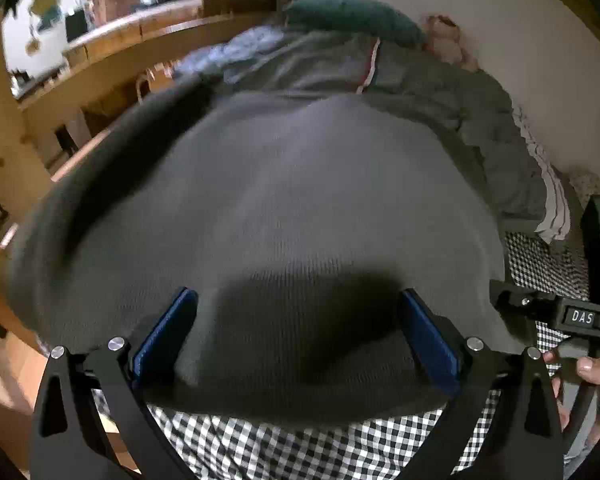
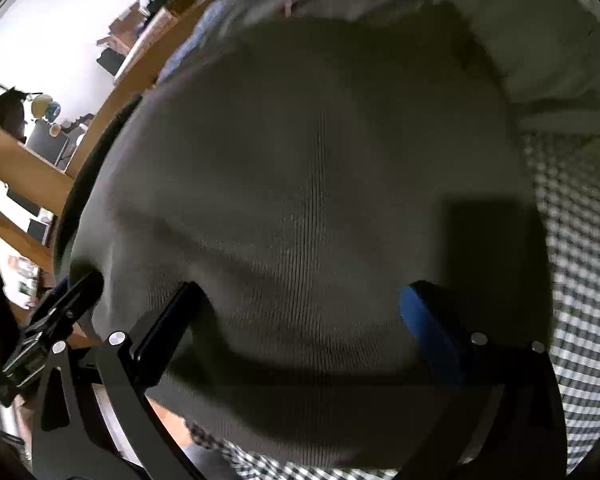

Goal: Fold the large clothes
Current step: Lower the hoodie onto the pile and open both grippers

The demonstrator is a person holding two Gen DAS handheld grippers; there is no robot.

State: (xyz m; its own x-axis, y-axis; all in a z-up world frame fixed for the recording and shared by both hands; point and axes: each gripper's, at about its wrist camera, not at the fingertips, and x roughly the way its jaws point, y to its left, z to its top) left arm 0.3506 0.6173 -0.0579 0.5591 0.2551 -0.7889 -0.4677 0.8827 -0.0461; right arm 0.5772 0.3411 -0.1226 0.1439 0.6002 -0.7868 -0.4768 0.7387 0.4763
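Roughly midway, judging by the look: grey sweater (image 1: 284,208) lies flat on the checked bed sheet (image 1: 284,448), just ahead of both grippers, left gripper (image 1: 296,332) and right gripper (image 2: 300,320), jaws spread, gripping nothing. Further folds likely remain; other clothes (image 1: 440,92) wait beyond.

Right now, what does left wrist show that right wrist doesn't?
Left wrist only: green pillow, striped grey garment behind the sweater, a hand on the right tongs' body. Right wrist only: the left tongs seen from outside, at the sweater's left edge. Both: grey sweater on checkered sheet, own tongs open over it.
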